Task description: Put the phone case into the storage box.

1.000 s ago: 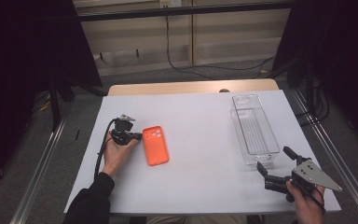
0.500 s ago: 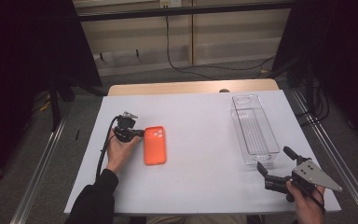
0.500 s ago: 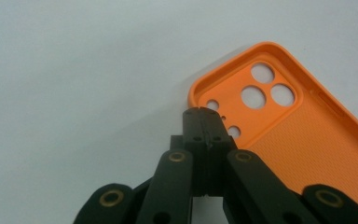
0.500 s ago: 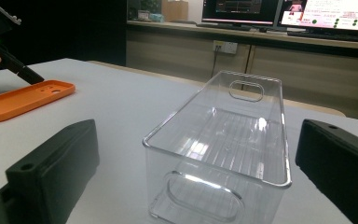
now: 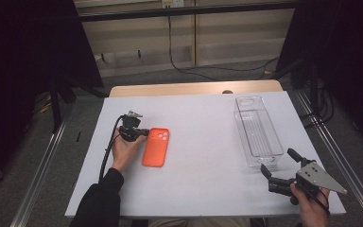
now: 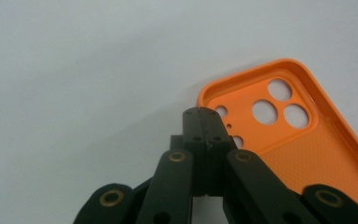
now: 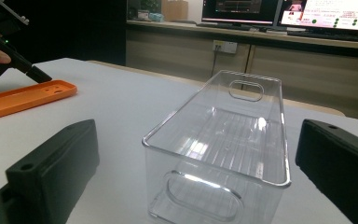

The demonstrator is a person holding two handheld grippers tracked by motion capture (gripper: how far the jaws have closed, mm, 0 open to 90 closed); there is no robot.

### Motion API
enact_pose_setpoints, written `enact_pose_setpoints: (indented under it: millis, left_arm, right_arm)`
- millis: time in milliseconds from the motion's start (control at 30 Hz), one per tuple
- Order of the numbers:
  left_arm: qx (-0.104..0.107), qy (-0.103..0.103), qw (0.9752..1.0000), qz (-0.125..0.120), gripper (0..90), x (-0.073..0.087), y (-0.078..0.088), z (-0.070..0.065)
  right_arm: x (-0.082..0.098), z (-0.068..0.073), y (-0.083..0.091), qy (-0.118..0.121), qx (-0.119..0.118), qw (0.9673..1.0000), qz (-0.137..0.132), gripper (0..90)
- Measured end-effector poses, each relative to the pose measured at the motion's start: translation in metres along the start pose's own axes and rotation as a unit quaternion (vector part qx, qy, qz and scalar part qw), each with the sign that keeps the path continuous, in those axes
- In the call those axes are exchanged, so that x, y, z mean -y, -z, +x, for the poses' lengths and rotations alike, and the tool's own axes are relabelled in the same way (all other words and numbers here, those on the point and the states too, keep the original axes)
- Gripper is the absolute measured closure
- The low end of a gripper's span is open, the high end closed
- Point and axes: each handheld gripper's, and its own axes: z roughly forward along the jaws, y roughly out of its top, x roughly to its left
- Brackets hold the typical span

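We press our closed left gripper (image 5: pixel 144 133) against the top corner of the orange phone case (image 5: pixel 155 147) while our right gripper (image 5: pixel 278 167) waits open by the clear bin (image 5: pixel 257 130).

On the left of the white table (image 5: pixel 203 189), our left hand (image 5: pixel 124 150) holds the left gripper with its jaws pressed together and nothing between them; in the left gripper view their tips (image 6: pixel 202 122) sit at the camera-hole corner of the phone case (image 6: pixel 303 144), which lies flat with its hollow side up, left of the table's middle. Further right stands the clear bin, lengthwise away from us, well apart from the case. At the near right corner our right hand (image 5: pixel 312 205) holds the right gripper with its jaws spread wide, and in the right gripper view they frame the near end of the bin (image 7: pixel 223 154) without touching it.
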Motion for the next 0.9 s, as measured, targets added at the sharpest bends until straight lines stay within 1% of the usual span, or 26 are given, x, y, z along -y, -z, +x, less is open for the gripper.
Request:
enact_pose_setpoints:
  millis: [67, 167, 267, 300, 367, 400, 433, 533, 567, 667, 833, 867, 900]
  left_arm:
    - [-0.001, -0.003, 1.0, 0.001, 90.0, -0.001, -0.001, -0.001]
    - [-0.001, -0.012, 0.9999, 0.007, 90.0, -0.003, -0.002, -0.003]
    - [0.002, -0.008, 1.0, 0.004, 90.0, -0.004, -0.004, -0.003]
    - [-0.001, -0.01, 0.9999, 0.004, 90.0, -0.004, -0.005, -0.003]
    - [0.001, -0.012, 0.9999, 0.005, 90.0, -0.006, -0.006, -0.004]
    - [0.0, -0.008, 1.0, 0.004, 90.0, -0.006, -0.007, -0.005]
    - [0.001, -0.012, 0.9999, 0.007, 90.0, -0.007, -0.007, -0.005]
    - [0.002, -0.014, 0.9999, 0.006, 90.0, -0.009, -0.009, -0.006]
    - [0.004, -0.011, 0.9999, 0.005, 90.0, -0.009, -0.01, -0.007]
    - [0.002, -0.014, 0.9999, 0.006, 90.0, -0.01, -0.012, -0.007]
    - [0.009, -0.007, 0.9999, 0.005, 90.0, -0.01, -0.014, -0.006]
    - [0.01, -0.01, 0.9999, 0.007, 90.0, -0.011, -0.014, -0.006]
    - [0.009, -0.007, 0.9999, 0.004, 90.0, -0.011, -0.015, -0.007]
  right_arm:
    - [0.0, 0.0, 0.0, -0.001, 0.0, 1.0, 0.0, 0.0]
    - [0.0, 0.0, 0.0, -0.001, 0.001, 1.0, 0.0, 0.0]
    - [0.0, 0.0, 0.0, -0.001, 0.0, 1.0, 0.0, 0.0]
    - [0.0, 0.0, 0.0, -0.001, 0.0, 1.0, 0.0, 0.0]
    - [0.0, 0.0, 0.0, -0.001, 0.001, 1.0, 0.0, 0.0]
    - [0.0, 0.0, 0.0, -0.001, 0.001, 1.0, 0.0, 0.0]
    - [0.0, 0.0, 0.0, -0.001, 0.001, 1.0, 0.0, 0.0]
    - [0.0, 0.0, 0.0, -0.001, 0.001, 1.0, 0.0, 0.0]
    - [0.0, 0.0, 0.0, -0.001, 0.001, 1.0, 0.0, 0.0]
    - [0.0, 0.0, 0.0, -0.001, 0.001, 1.0, -0.001, 0.0]
    - [0.0, 0.0, 0.0, -0.001, 0.001, 1.0, 0.0, 0.0]
    - [0.0, 0.0, 0.0, -0.001, 0.001, 1.0, 0.001, 0.0]
    - [0.0, 0.0, 0.0, -0.001, 0.001, 1.0, 0.001, 0.0]
